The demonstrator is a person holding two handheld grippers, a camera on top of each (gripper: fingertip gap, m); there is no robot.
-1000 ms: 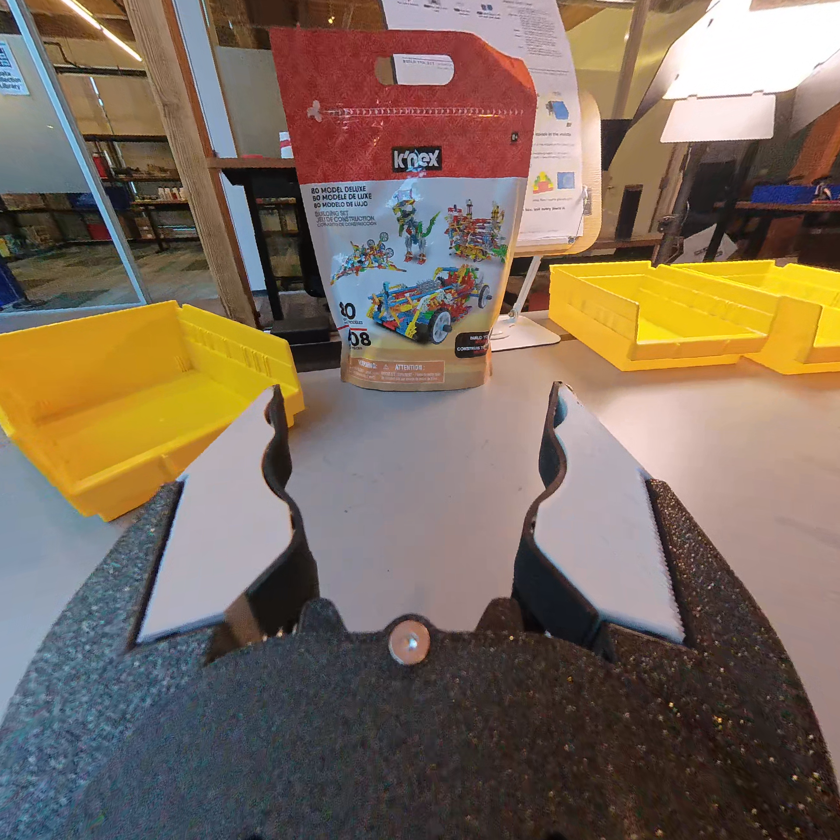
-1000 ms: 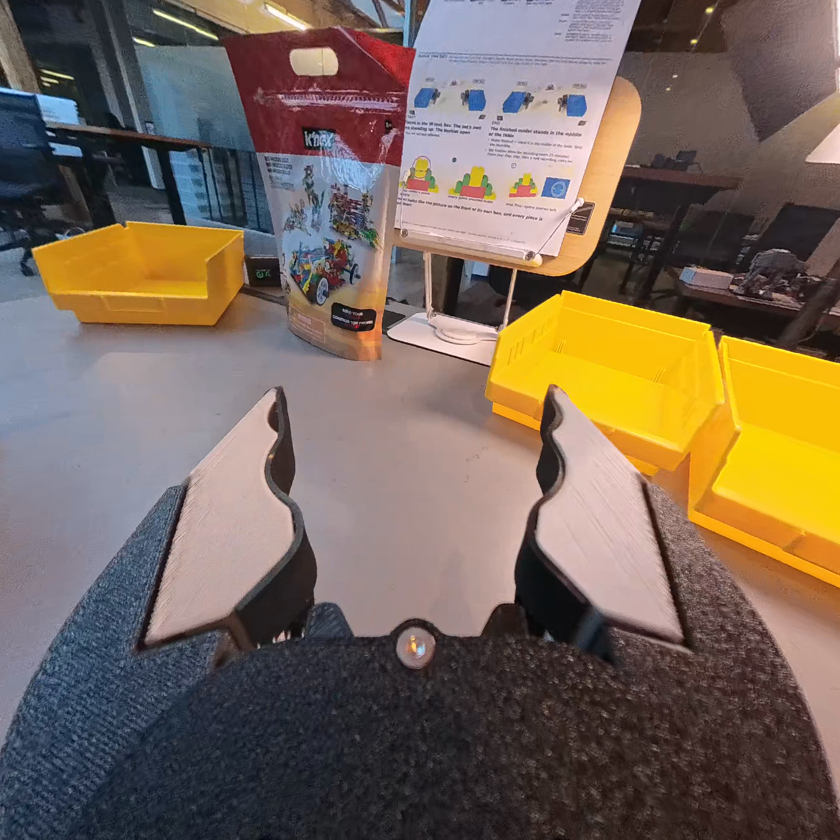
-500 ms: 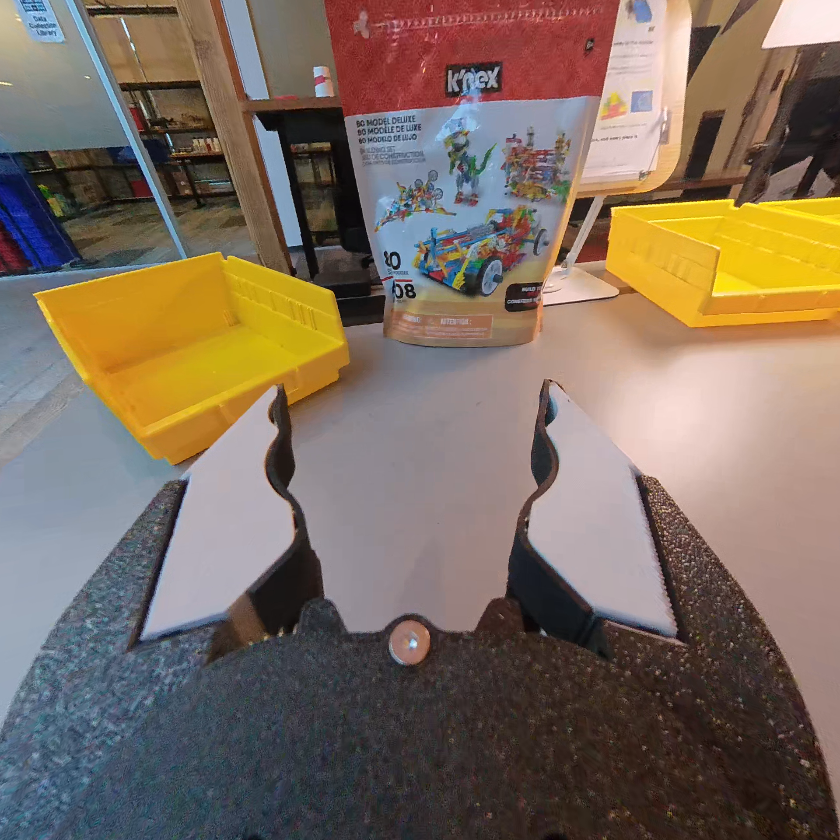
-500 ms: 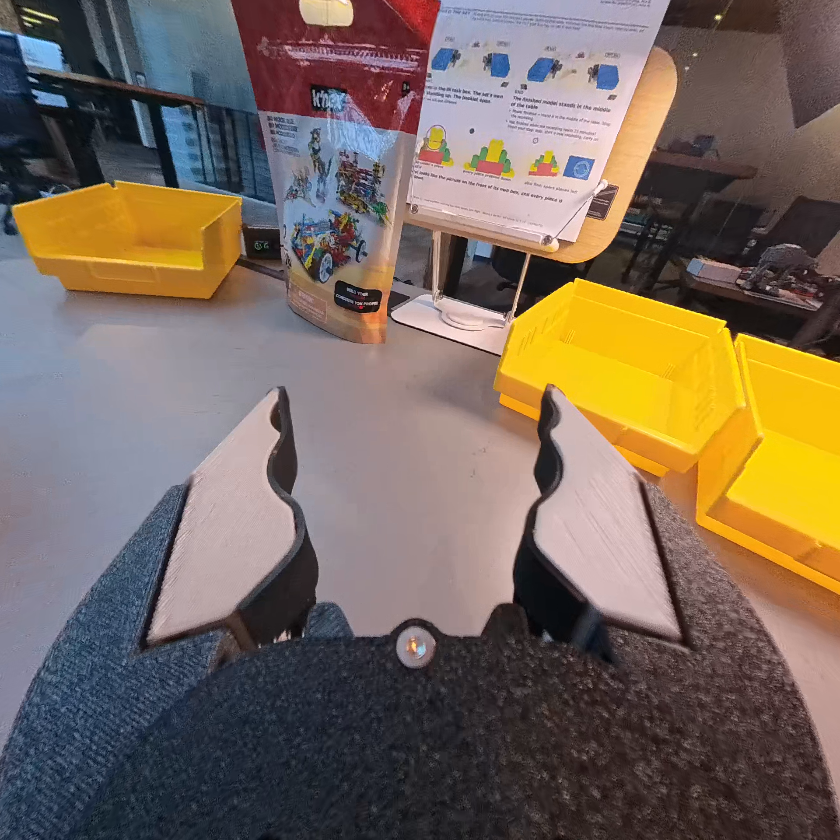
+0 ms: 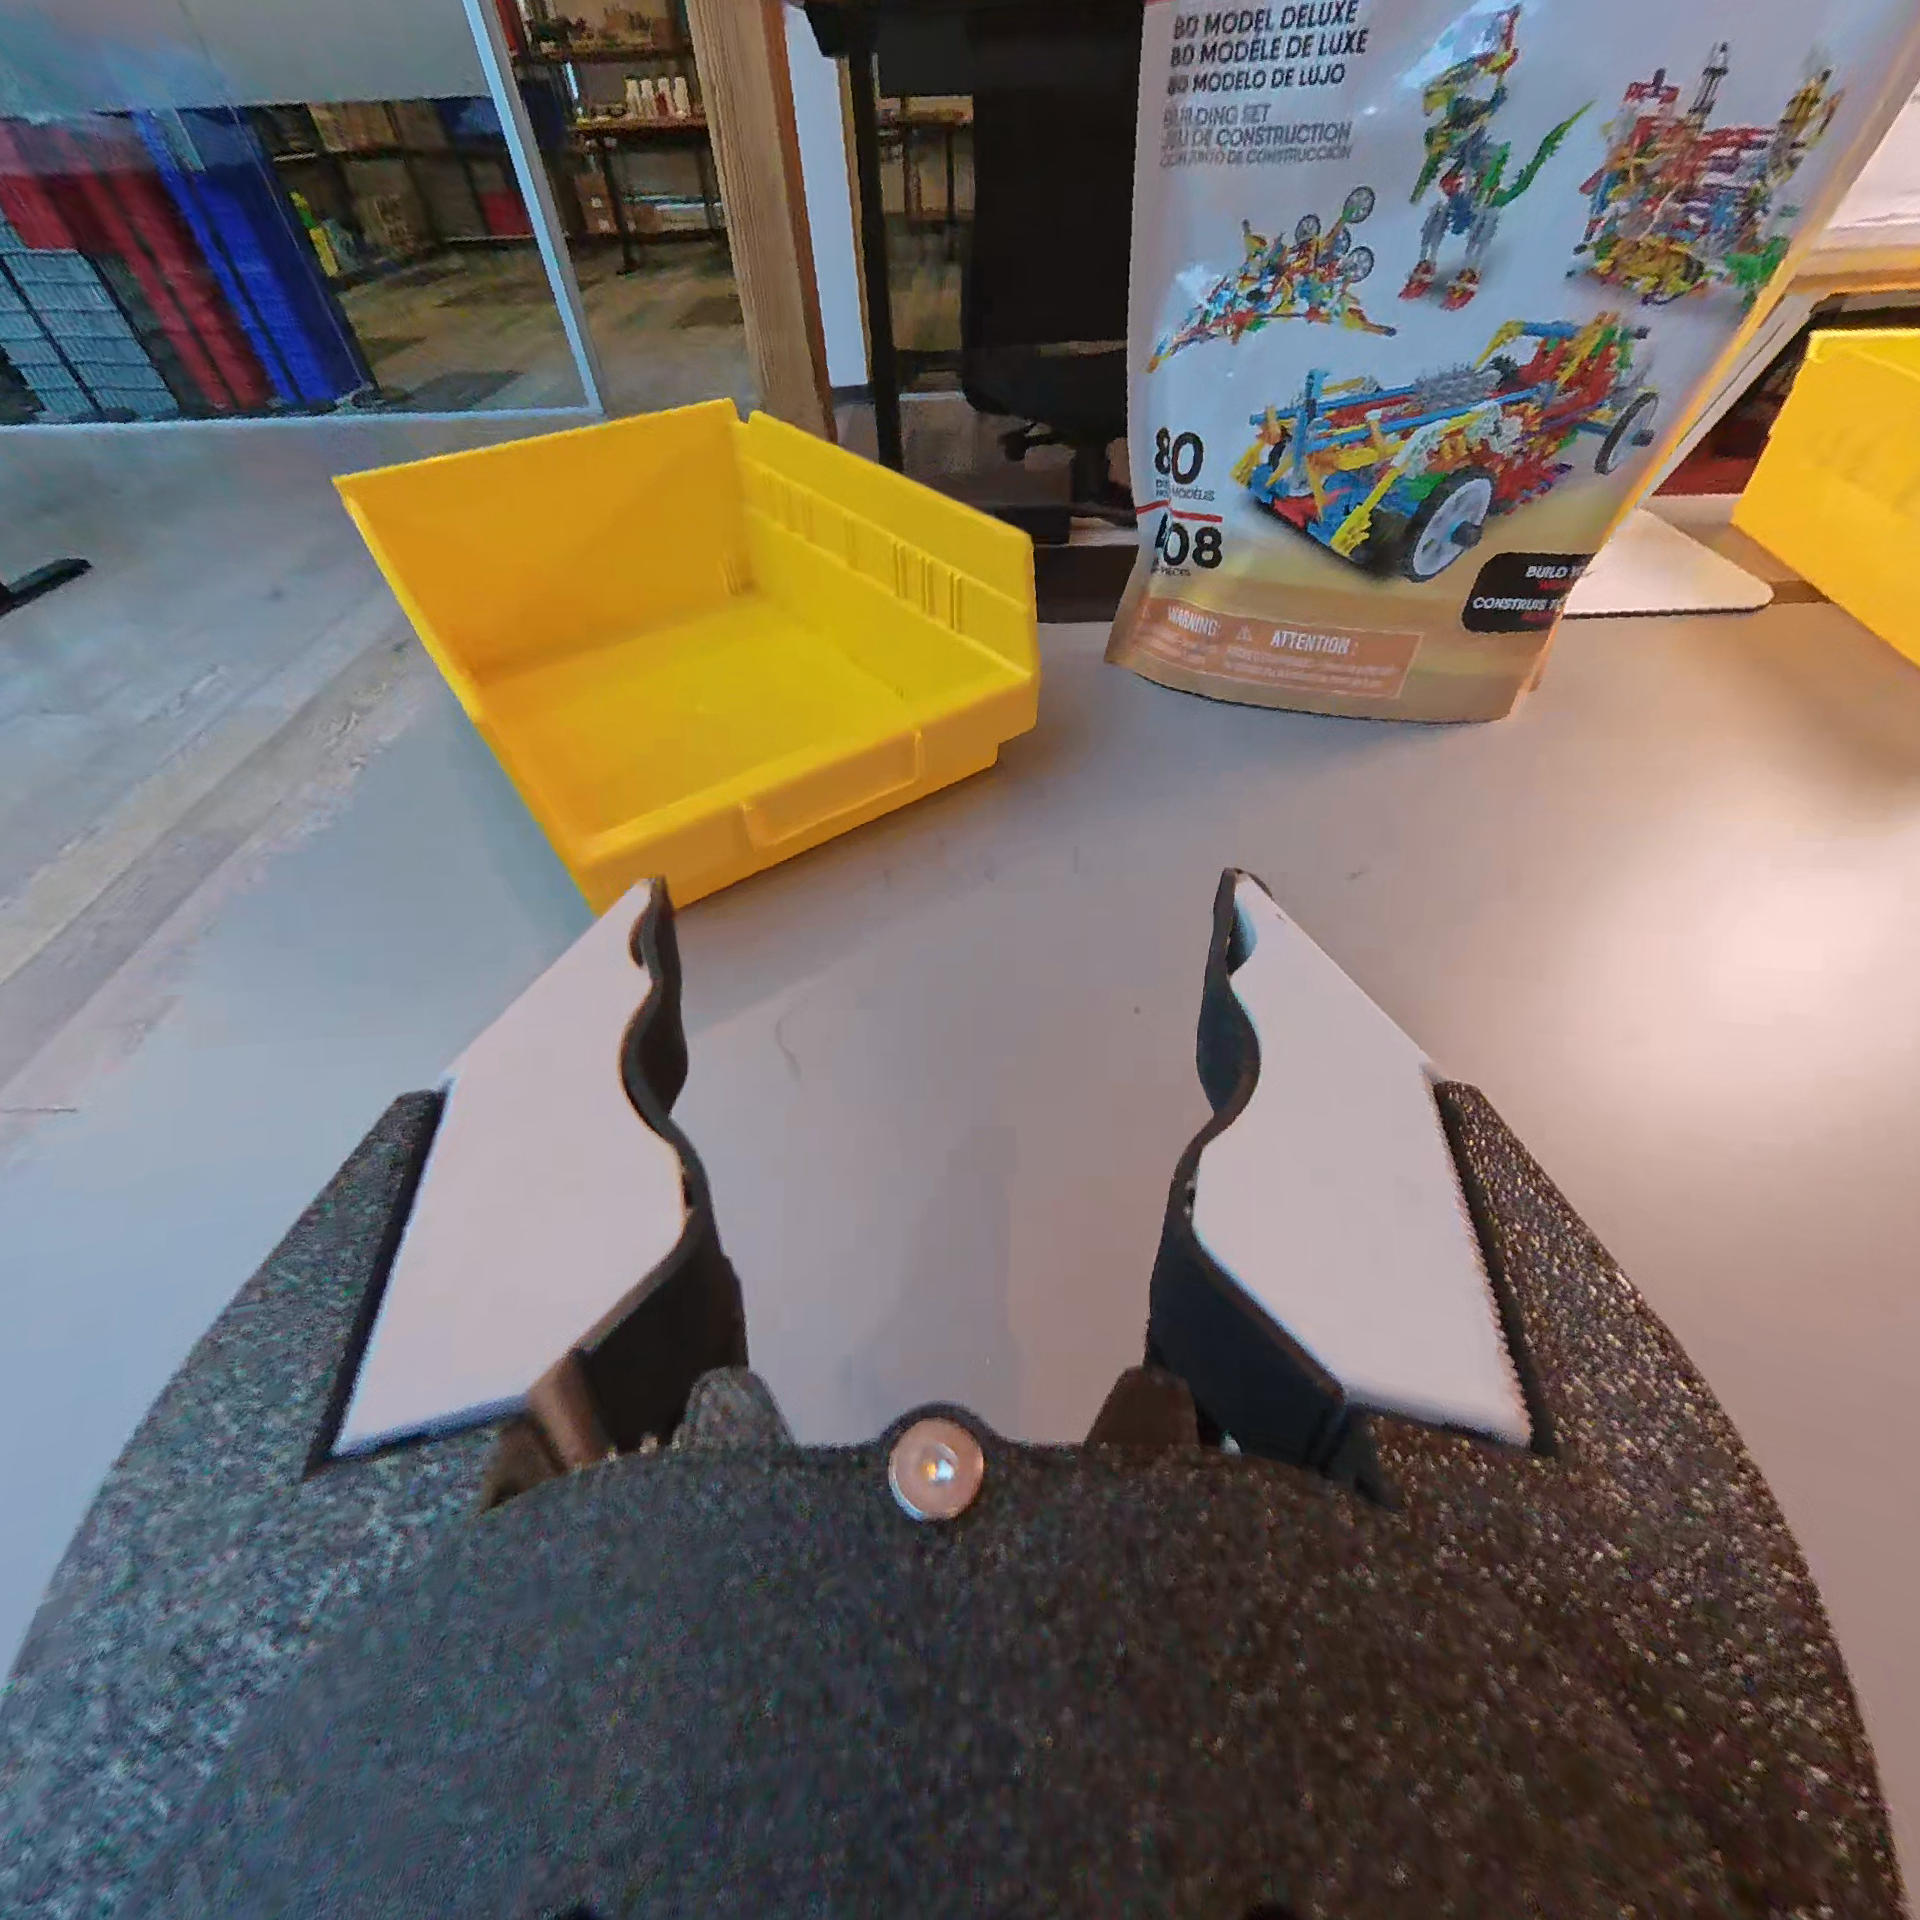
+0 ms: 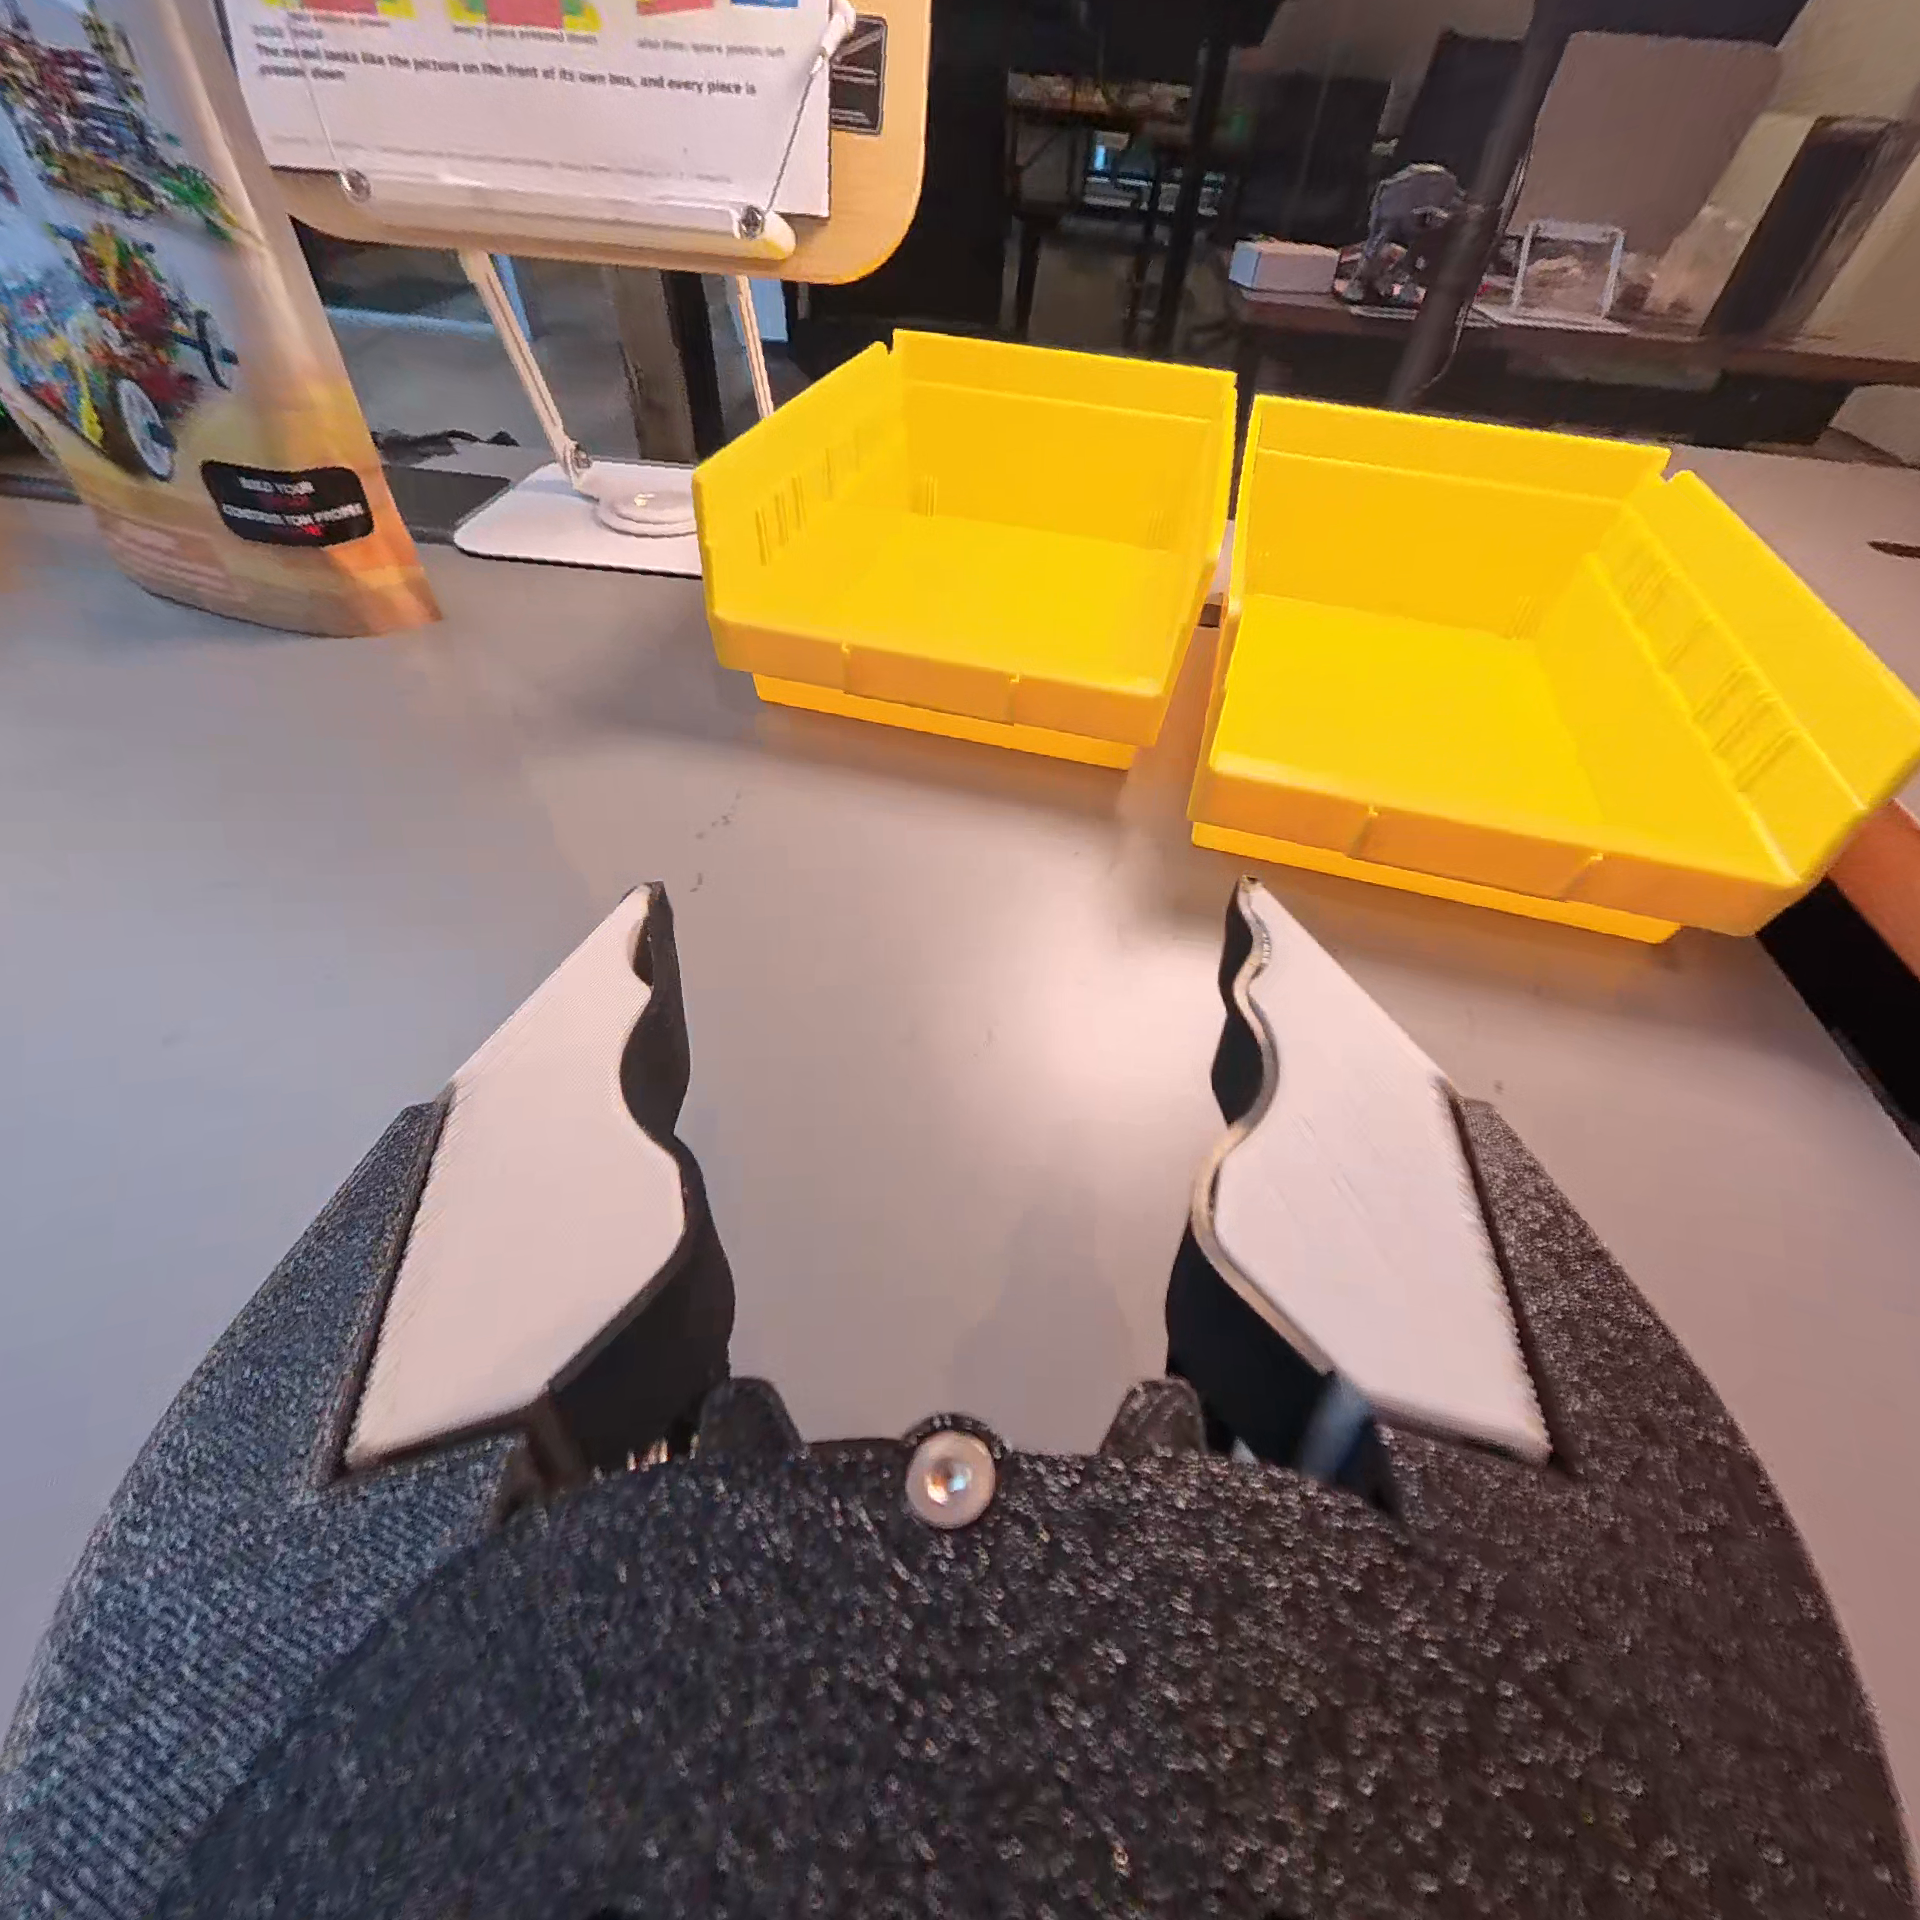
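My left gripper [image 5: 940,904] is open and empty above the grey table [image 5: 1039,1039]. An empty yellow bin [image 5: 707,665] sits just beyond its left finger. A standing bag of a building set [image 5: 1382,395] is ahead to the right, upright on the table. My right gripper [image 6: 945,914] is open and empty over the table. Two empty yellow bins stand side by side ahead of it, one in the middle [image 6: 966,582] and one to the right [image 6: 1496,707]. The bag shows at the left edge of the right wrist view [image 6: 177,343].
A wooden board on a white stand [image 6: 613,499] holds a printed sheet [image 6: 540,114] behind the bag. The table's right edge [image 6: 1860,987] runs close to the right bin. Another yellow bin [image 5: 1860,488] shows at the left wrist view's right edge. Tables and shelving fill the background. The building set [image 5: 1382,395] is closer to my left gripper, around 30 cm from its tips; the right tips are 50 cm off.
Both grippers have moved forward and tilted down. The left one has swung left toward the single bin; the right one has swung right toward the pair of bins. Both stay open.
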